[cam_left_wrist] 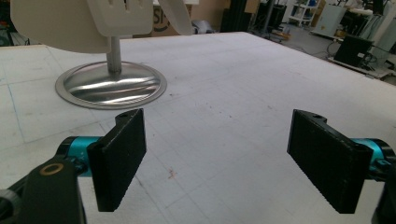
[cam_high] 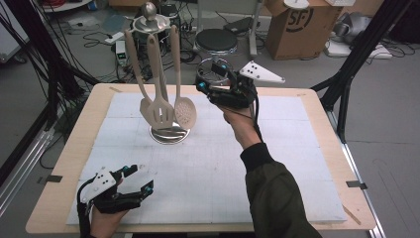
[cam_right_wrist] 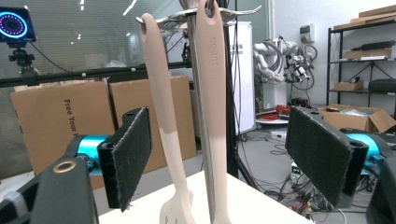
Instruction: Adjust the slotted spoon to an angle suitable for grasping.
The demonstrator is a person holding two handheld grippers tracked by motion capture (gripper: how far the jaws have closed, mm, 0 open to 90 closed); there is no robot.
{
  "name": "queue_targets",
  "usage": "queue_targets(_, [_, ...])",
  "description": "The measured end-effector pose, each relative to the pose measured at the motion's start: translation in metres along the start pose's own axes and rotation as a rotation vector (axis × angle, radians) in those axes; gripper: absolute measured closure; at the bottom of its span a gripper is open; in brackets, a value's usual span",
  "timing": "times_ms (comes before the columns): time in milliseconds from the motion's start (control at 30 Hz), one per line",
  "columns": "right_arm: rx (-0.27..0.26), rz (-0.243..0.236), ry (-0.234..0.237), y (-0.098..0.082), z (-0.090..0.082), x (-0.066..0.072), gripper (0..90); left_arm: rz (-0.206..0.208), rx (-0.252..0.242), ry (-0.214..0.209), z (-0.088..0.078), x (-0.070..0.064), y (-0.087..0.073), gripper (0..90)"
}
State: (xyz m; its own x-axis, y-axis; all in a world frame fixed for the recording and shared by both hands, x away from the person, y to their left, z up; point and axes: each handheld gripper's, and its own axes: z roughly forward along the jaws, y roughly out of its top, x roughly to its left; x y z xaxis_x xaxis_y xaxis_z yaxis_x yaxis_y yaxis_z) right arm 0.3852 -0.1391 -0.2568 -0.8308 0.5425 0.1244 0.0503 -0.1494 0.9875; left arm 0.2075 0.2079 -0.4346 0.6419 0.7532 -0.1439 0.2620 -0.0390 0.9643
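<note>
A metal utensil stand (cam_high: 170,134) with a round base and a knob on top is on the white mat at back left. Three beige utensils hang from it: a spoon (cam_high: 145,110), a slotted turner (cam_high: 161,111) and a skimmer (cam_high: 185,112). My right gripper (cam_high: 205,78) is held high, just right of the hanging handles, open and empty. In the right gripper view two beige handles (cam_right_wrist: 161,93) (cam_right_wrist: 211,70) hang ahead between its open jaws, untouched. My left gripper (cam_high: 141,178) lies low near the front left edge, open, facing the stand's base (cam_left_wrist: 111,86).
The white mat (cam_high: 277,163) covers most of the wooden table (cam_high: 94,106). Behind the table are a black stool (cam_high: 217,40), a cardboard box (cam_high: 302,25) and floor cables. Black frame posts (cam_high: 354,59) rise at both sides.
</note>
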Motion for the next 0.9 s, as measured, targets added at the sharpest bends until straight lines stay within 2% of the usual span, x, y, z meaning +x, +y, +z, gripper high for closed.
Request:
queue_targets(567, [0.049,-0.014,-0.002,-0.013,-0.021,0.002,22.0,0.002,-0.002,-0.019,0.007,-0.001,0.002,20.1])
queue_targets(900, [0.068,-0.008,-0.029,-0.024,-0.039,-0.001,22.0,-0.004,-0.004,-0.031,0.010,-0.002,0.002,20.1])
